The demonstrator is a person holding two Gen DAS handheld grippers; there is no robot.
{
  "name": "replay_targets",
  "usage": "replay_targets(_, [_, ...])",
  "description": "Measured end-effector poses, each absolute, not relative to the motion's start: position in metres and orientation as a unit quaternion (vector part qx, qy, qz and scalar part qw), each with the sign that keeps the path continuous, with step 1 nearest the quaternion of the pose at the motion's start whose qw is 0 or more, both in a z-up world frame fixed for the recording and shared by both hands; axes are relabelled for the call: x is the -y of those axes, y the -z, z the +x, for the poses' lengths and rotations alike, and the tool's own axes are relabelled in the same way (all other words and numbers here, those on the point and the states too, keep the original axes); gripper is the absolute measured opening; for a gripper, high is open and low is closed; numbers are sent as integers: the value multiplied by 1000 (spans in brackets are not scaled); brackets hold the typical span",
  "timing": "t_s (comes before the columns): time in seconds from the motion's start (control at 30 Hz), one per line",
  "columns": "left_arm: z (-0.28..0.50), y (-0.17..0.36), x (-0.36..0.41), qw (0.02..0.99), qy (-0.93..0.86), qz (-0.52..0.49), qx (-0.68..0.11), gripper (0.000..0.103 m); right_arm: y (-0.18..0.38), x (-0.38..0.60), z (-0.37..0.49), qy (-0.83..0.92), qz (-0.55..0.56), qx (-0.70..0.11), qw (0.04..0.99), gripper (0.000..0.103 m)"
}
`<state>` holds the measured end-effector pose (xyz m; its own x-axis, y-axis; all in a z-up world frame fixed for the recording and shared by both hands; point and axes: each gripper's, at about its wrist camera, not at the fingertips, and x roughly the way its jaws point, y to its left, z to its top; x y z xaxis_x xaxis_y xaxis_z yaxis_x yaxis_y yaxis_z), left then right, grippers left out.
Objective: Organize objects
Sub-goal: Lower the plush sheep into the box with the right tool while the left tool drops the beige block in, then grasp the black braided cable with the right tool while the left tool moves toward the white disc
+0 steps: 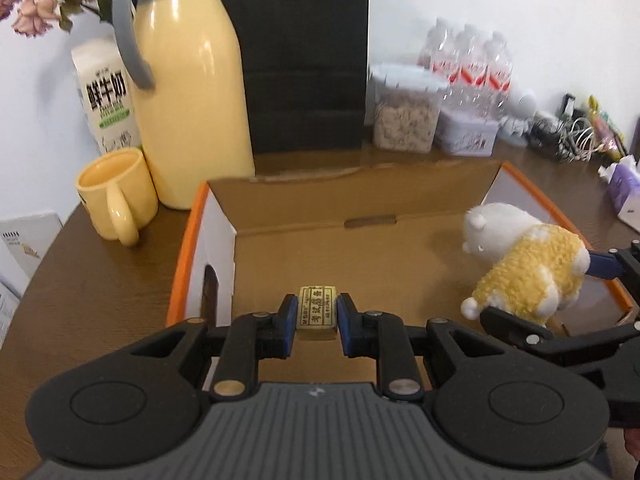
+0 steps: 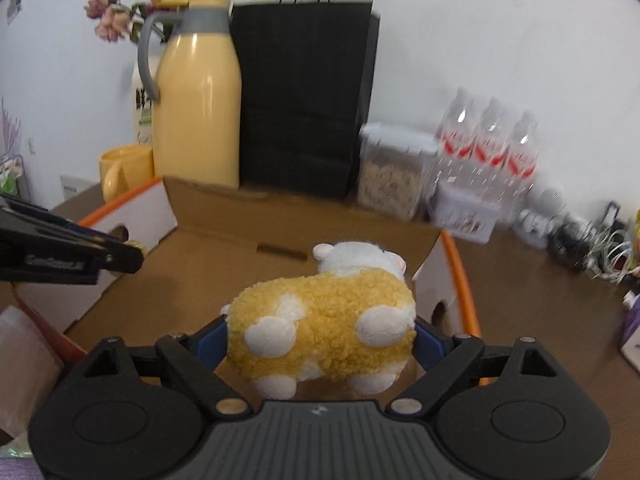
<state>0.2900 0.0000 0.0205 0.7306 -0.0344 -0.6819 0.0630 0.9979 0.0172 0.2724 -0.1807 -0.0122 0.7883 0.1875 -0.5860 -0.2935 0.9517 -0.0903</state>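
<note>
My left gripper [image 1: 317, 316] is shut on a small yellowish eraser [image 1: 317, 310] with printed characters, held over the near edge of an open cardboard box [image 1: 320, 216] with orange rims. My right gripper [image 2: 320, 338] is shut on a yellow and white plush sheep [image 2: 324, 320], its blue pads pressing both flanks, above the box floor [image 2: 224, 256]. In the left wrist view the plush sheep [image 1: 524, 264] hangs over the box's right side, gripped by the right gripper [image 1: 552, 292]. The left gripper [image 2: 124, 254] shows as a black finger at the left edge of the right wrist view.
Behind the box stand a yellow thermos jug [image 1: 188, 96], a yellow mug [image 1: 116, 196], a milk carton [image 1: 104, 96], a black paper bag [image 1: 308, 52], a cereal container [image 1: 404, 112] and packed water bottles [image 1: 468, 64]. Cables and small items [image 1: 572, 132] crowd the far right of the brown table [image 1: 88, 280].
</note>
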Motion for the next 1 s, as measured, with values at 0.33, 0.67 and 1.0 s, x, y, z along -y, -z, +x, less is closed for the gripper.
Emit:
replay_targets(0.33, [278,-26,-6,939,12,19,-342,100,11,183,267,-114,-69,-295,946,103])
replay_targets(0.67, [234,-56,-16,955,8,4,-295,103,-13,183,230,-115,-67,-259,957,103])
replay_targets(1.0, [139,-71,-54,966,-14,12,-257,103,-36,169,144,-157,-69,-198,965,103])
